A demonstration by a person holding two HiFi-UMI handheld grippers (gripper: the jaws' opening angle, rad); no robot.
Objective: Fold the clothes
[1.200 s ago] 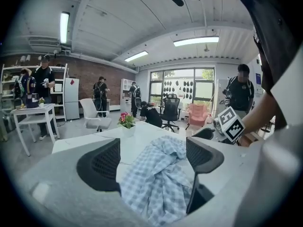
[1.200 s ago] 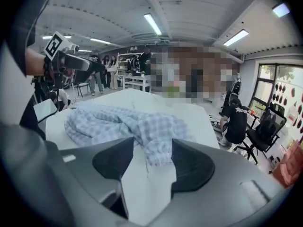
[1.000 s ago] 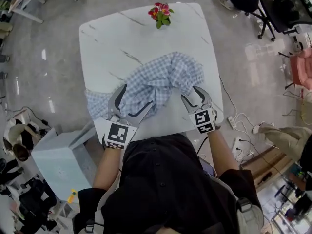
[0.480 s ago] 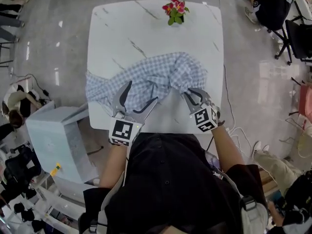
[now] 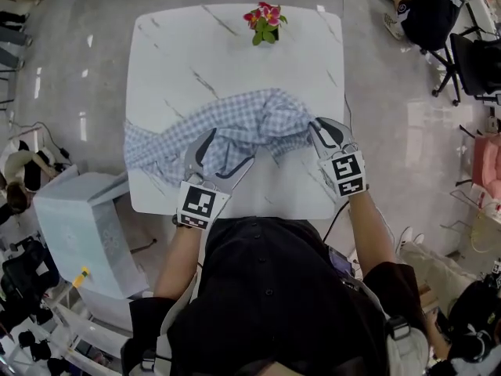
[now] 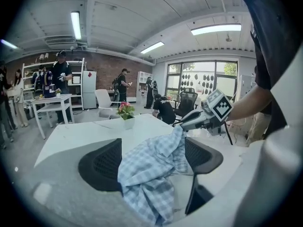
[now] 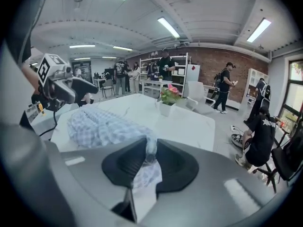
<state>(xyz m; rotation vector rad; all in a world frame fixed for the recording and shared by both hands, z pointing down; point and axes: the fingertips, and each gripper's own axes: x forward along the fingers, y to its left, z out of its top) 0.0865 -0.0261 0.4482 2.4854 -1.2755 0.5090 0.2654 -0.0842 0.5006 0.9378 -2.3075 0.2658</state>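
Note:
A blue-and-white checked shirt (image 5: 235, 128) lies crumpled across the middle of the white marble table (image 5: 196, 53). My right gripper (image 5: 319, 128) is at the shirt's right end, its jaws closing, and a fold of the cloth is pinched between its pads (image 7: 150, 150). My left gripper (image 5: 227, 151) stands open over the shirt's near edge. Cloth (image 6: 151, 169) bunches between its wide-apart pads without being pressed. The left gripper view shows the right gripper (image 6: 199, 119) lifting the shirt's far corner.
A small pot of pink flowers (image 5: 262, 22) stands at the table's far edge. A pale blue box (image 5: 78, 233) sits on the floor at the left. Office chairs (image 5: 470, 45) and floor cables are to the right. People stand in the room's background.
My right gripper's jaws went from open to pinched on the shirt's right end and drew it rightward. My left gripper stayed open over the near edge.

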